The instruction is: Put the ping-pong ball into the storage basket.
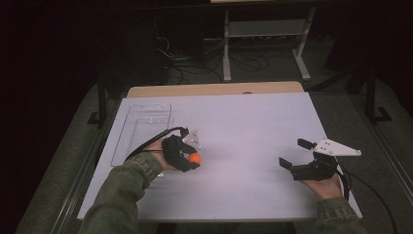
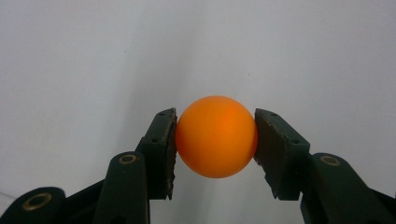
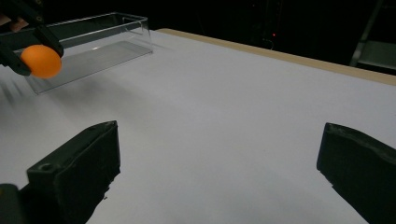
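The left gripper [image 1: 191,158] clamps the orange ball [image 1: 194,158] just above the table; the clear tray [image 1: 141,127] lies beside it, up-left. The right gripper [image 1: 297,153] stands open, well apart.

The table [image 1: 253,126] is seen from above and behind the person in the high view, looking forward and down, with the floor beyond. The left gripper view is set very close, aimed down along its jaws at the orange ball [image 2: 216,136]. The right gripper view is held low, facing across the tabletop (nearly level). The ball and the clear tray [image 3: 100,44] are shared with the high view.
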Tool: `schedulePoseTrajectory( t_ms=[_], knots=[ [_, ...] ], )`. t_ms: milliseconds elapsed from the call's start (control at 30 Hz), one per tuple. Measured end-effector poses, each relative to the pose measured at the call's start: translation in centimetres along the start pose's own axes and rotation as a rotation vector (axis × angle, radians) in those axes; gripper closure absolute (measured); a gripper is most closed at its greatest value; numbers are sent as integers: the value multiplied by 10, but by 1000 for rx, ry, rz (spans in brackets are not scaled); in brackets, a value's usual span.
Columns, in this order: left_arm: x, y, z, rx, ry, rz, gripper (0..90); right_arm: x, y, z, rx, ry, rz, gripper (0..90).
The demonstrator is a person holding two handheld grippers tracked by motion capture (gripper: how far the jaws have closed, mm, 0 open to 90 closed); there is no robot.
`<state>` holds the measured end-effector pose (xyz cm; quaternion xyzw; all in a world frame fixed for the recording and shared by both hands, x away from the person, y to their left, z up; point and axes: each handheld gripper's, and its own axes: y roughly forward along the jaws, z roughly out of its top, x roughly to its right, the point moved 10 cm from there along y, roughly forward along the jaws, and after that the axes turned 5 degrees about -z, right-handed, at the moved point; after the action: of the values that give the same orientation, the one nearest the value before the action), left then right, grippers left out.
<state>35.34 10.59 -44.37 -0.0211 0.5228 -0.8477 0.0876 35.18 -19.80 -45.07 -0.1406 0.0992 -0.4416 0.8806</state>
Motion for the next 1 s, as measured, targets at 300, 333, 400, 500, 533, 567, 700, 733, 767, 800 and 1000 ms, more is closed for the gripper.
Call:
schedulePoseTrajectory(
  t_ms=[300,333,400,500,533,567,700,733,767,800,1000],
  knots=[
    [-3,-11,-3,20,-13,15,507,-1,1,-1,-4,-3,2,0],
    [-3,-12,-3,22,-14,18,507,-1,0,0,-3,-2,1,0],
    [-3,-14,-3,22,-16,20,507,0,0,0,-1,-1,0,0],
    [-4,-16,-2,27,-18,23,507,0,0,0,-1,-1,0,0],
    [-4,-17,-2,28,-16,25,508,0,0,0,-1,-1,0,0],
    [-5,-18,-2,31,-15,27,508,0,0,0,-1,-1,0,0],
    [-5,-23,-2,40,-17,35,507,0,0,0,0,-2,0,0],
    [-5,-24,-2,41,-14,37,507,0,0,0,-1,-1,-1,0],
    [-6,-24,-2,43,-15,40,507,0,0,0,-1,-2,-1,0],
    [-6,-25,-3,42,-13,42,508,0,0,0,-1,-2,0,0],
    [-8,-33,-3,63,-24,53,507,-1,1,-1,-5,-6,2,0]
  ],
)
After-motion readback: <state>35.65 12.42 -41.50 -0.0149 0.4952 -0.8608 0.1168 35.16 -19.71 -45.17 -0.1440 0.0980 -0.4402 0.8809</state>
